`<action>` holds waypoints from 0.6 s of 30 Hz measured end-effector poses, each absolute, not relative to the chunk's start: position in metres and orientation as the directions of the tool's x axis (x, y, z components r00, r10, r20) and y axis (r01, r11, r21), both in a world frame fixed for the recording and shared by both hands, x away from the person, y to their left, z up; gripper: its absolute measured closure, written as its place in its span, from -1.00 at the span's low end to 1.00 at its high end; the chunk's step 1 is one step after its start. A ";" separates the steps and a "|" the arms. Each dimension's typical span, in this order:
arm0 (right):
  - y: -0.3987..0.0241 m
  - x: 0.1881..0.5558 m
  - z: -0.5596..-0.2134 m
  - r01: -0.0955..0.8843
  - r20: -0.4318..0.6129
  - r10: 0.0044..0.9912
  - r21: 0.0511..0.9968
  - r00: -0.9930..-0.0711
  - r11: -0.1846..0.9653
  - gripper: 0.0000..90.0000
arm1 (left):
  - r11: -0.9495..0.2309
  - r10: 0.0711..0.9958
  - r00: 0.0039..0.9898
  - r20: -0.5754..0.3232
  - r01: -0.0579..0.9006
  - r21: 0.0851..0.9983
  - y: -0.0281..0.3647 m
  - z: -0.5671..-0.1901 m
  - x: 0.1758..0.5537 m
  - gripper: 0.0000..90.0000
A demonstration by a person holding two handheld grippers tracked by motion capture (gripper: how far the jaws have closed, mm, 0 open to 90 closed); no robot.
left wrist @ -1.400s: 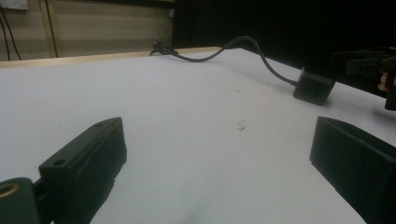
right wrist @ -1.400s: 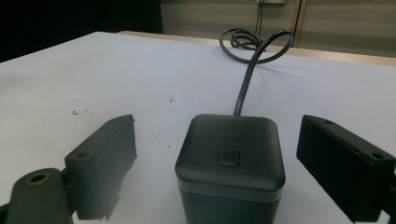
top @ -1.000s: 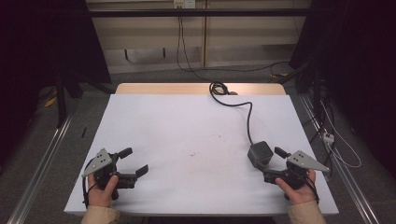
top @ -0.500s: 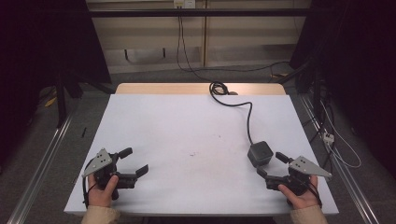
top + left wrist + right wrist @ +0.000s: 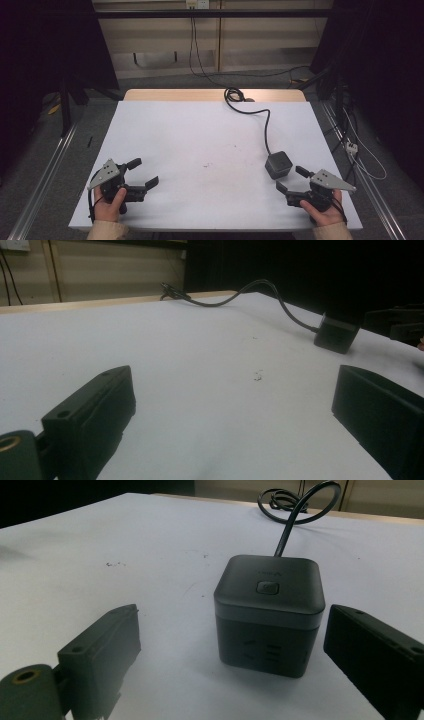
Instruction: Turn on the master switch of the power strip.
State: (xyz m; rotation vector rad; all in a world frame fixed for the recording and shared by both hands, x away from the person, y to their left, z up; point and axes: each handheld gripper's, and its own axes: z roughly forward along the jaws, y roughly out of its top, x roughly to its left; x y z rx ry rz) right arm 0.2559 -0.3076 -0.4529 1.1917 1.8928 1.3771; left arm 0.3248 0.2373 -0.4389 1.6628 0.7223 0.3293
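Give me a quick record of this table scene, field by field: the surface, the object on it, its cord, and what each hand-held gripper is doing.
surface: white table, wooden strip along its far edge
object: dark cube power block, upright, button on top, slots on the side facing the right hand-held gripper
cord: black cable running from the block to a coil at the far edge
right hand-held gripper: open, aimed at the block, jaws short of it, not touching
left hand-held gripper: open, holding nothing, near the front left of the table
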 end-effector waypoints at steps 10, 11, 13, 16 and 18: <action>-0.307 0.256 -0.453 0.372 0.093 0.865 0.921 -0.492 0.112 -0.82 | -0.075 0.619 0.765 -0.175 0.280 0.957 0.235 -0.440 0.326 -0.93; -0.307 0.255 -0.453 0.372 0.093 0.865 0.921 -0.492 0.113 -0.82 | -0.077 0.618 0.766 -0.174 0.280 0.957 0.235 -0.440 0.326 -0.93; -0.308 0.256 -0.453 0.372 0.095 0.867 0.922 -0.489 0.109 -0.82 | -0.083 0.618 0.767 -0.171 0.280 0.956 0.235 -0.440 0.326 -0.93; -0.308 0.256 -0.453 0.372 0.092 0.869 0.922 -0.486 0.110 -0.83 | -0.081 0.619 0.766 -0.175 0.284 0.956 0.234 -0.440 0.327 -0.93; -0.309 0.256 -0.453 0.375 0.096 0.869 0.921 -0.486 0.108 -0.83 | -0.082 0.618 0.767 -0.175 0.284 0.955 0.233 -0.440 0.327 -0.93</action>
